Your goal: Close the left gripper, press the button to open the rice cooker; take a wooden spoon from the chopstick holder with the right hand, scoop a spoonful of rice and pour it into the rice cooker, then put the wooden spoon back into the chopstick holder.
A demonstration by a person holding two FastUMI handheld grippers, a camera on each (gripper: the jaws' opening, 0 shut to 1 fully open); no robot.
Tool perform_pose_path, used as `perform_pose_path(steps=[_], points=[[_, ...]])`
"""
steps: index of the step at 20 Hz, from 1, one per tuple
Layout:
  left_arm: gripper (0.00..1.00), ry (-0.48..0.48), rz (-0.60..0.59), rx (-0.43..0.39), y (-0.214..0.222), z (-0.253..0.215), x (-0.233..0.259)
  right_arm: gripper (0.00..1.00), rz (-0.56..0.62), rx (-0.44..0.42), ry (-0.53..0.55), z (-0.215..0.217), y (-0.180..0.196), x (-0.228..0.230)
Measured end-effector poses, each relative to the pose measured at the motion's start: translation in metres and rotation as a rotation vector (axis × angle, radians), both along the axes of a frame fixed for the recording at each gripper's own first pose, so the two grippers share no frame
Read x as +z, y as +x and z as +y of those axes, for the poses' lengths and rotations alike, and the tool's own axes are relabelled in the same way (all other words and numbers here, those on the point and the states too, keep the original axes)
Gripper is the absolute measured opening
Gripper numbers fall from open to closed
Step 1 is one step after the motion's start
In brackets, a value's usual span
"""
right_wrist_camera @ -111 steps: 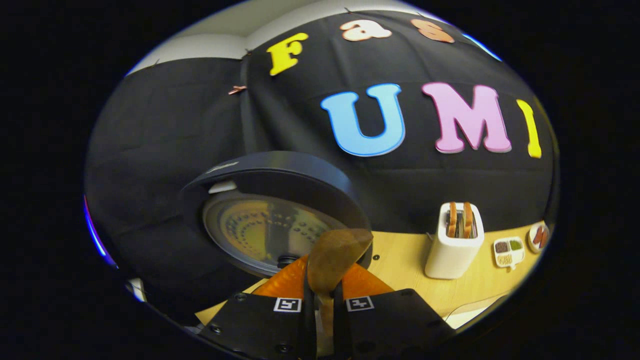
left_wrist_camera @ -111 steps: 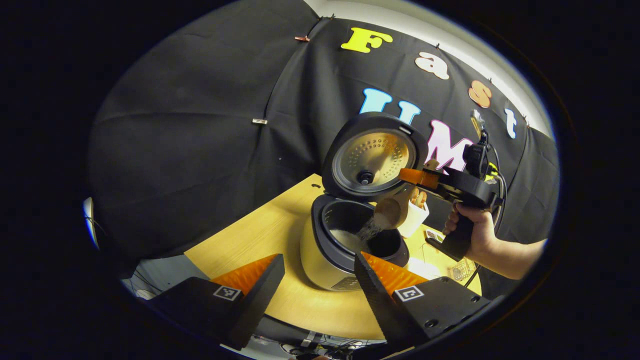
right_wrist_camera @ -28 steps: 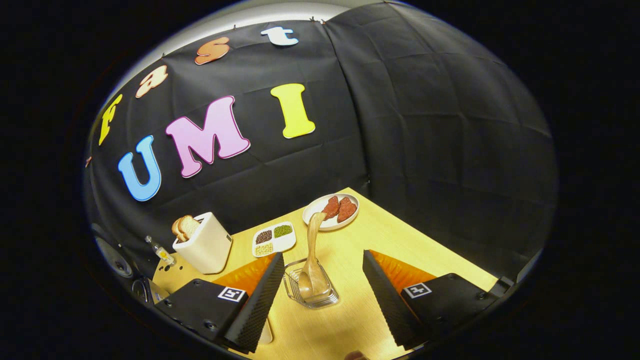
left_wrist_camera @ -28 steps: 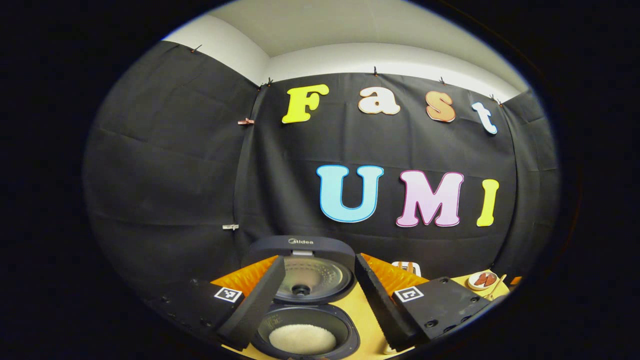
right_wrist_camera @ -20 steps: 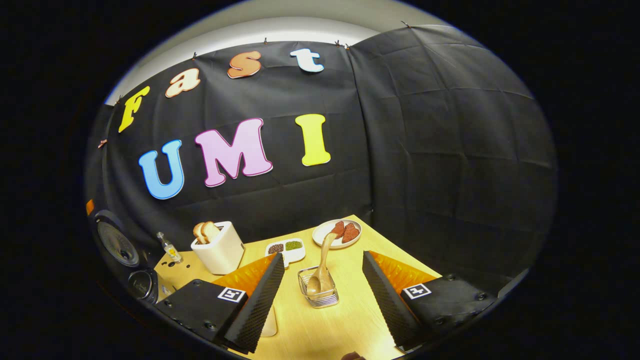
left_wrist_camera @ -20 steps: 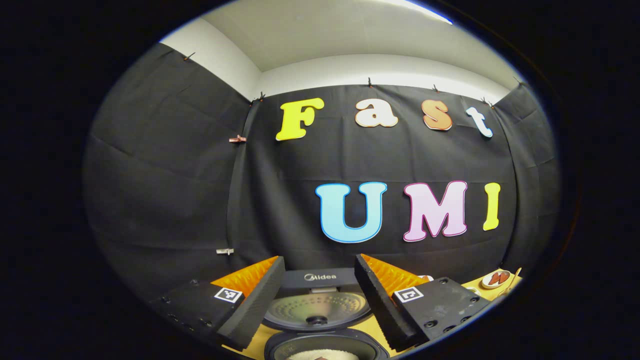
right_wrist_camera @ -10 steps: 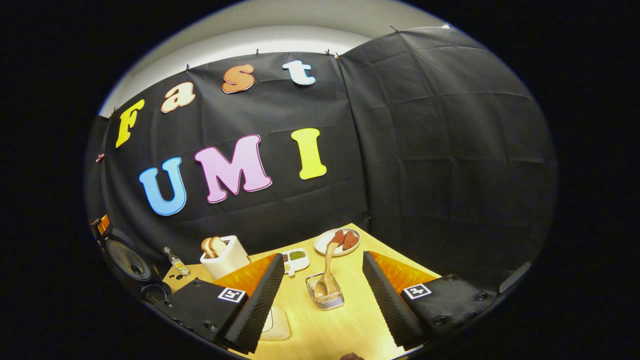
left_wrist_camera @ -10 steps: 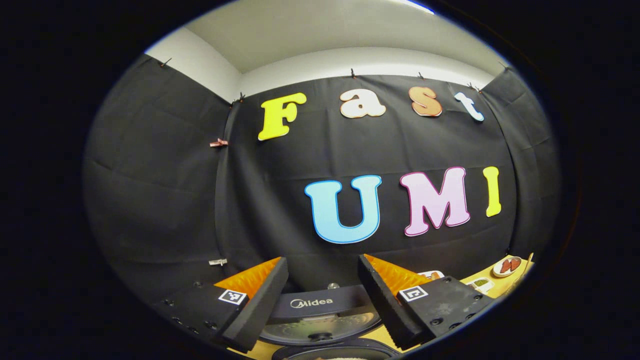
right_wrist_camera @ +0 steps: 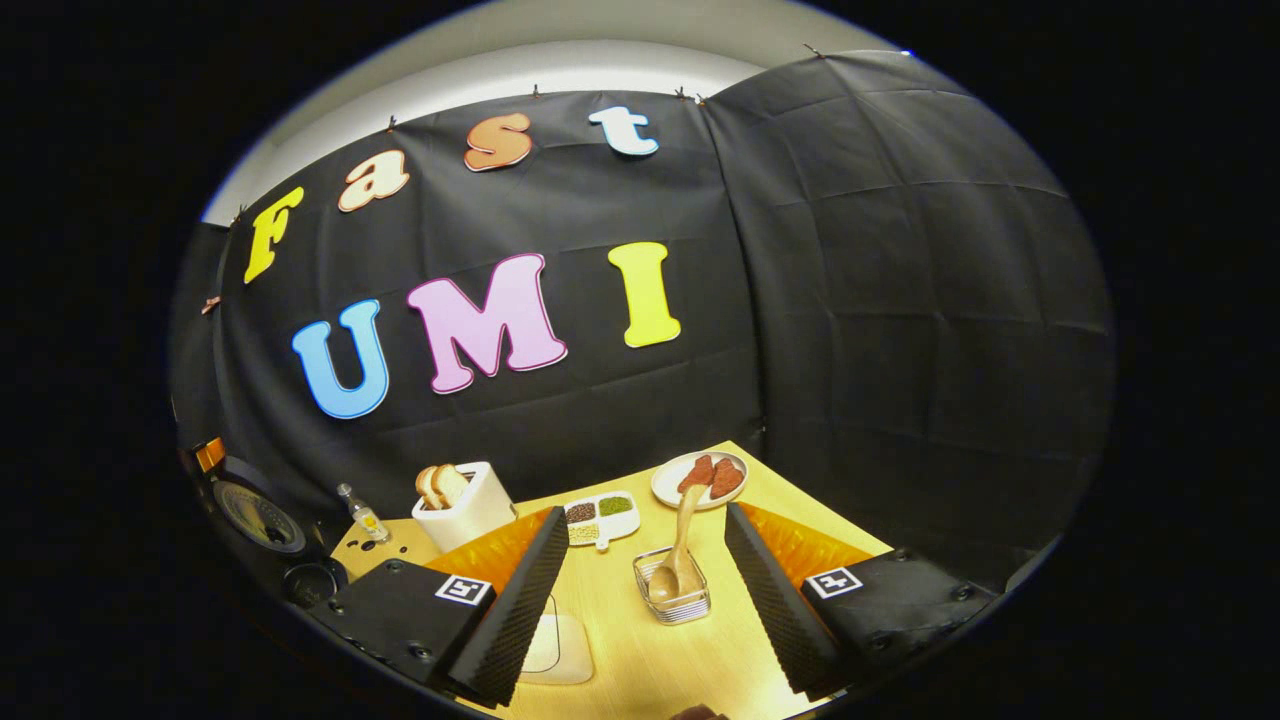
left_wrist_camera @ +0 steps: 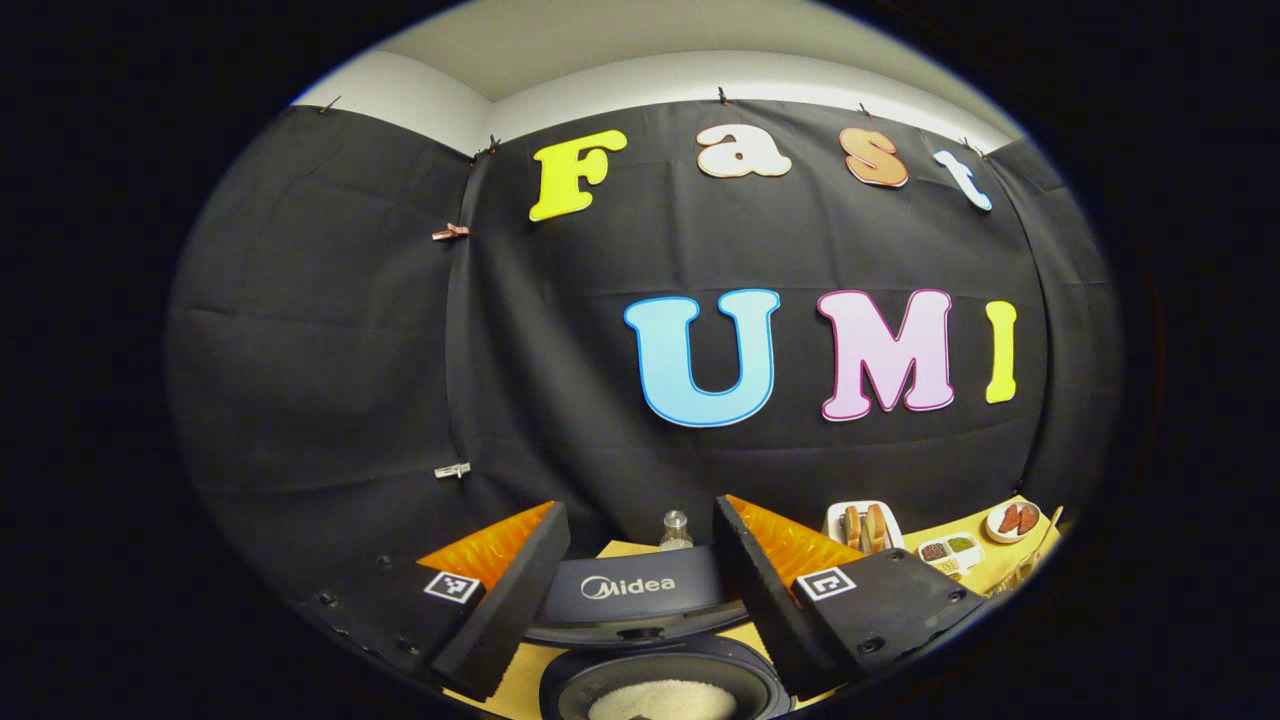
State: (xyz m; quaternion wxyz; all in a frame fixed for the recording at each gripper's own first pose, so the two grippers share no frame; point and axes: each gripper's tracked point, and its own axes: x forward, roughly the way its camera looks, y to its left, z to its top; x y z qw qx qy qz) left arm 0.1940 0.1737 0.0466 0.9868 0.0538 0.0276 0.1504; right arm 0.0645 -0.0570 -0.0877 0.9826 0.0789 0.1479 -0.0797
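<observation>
Now wooden spoon [right_wrist_camera: 682, 545] back in chopstick holder [right_wrist_camera: 673, 586], lower centre of right gripper view; right gripper [right_wrist_camera: 640, 600] spread, empty, backing off. Left gripper [left_wrist_camera: 640, 590] spread above open rice cooker [left_wrist_camera: 660, 640], rice inside. Task looks complete.

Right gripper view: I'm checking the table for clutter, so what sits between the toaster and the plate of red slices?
In the right gripper view, a white divided dish of grains lies between the toaster and the plate.
</observation>
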Motion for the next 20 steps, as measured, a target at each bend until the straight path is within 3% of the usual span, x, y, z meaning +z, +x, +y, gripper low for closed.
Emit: perform_pose_path(steps=[7, 14, 17, 20], points=[[1.00, -0.130, 0.168, 0.027, -0.052, -0.024, -0.037, 0.98, 0.041, 0.124, 0.049, 0.028, 0.021, -0.019], [1.00, -0.289, 0.270, 0.066, -0.090, -0.042, -0.095, 0.98, 0.101, 0.180, 0.077, 0.037, 0.021, -0.044], [0.99, -0.269, 0.295, 0.067, -0.097, -0.043, -0.127, 0.98, 0.129, 0.191, 0.087, 0.037, 0.014, -0.054], [0.98, -0.173, 0.269, 0.048, -0.092, -0.043, -0.144, 0.98, 0.179, 0.213, 0.089, 0.039, 0.003, -0.073]])
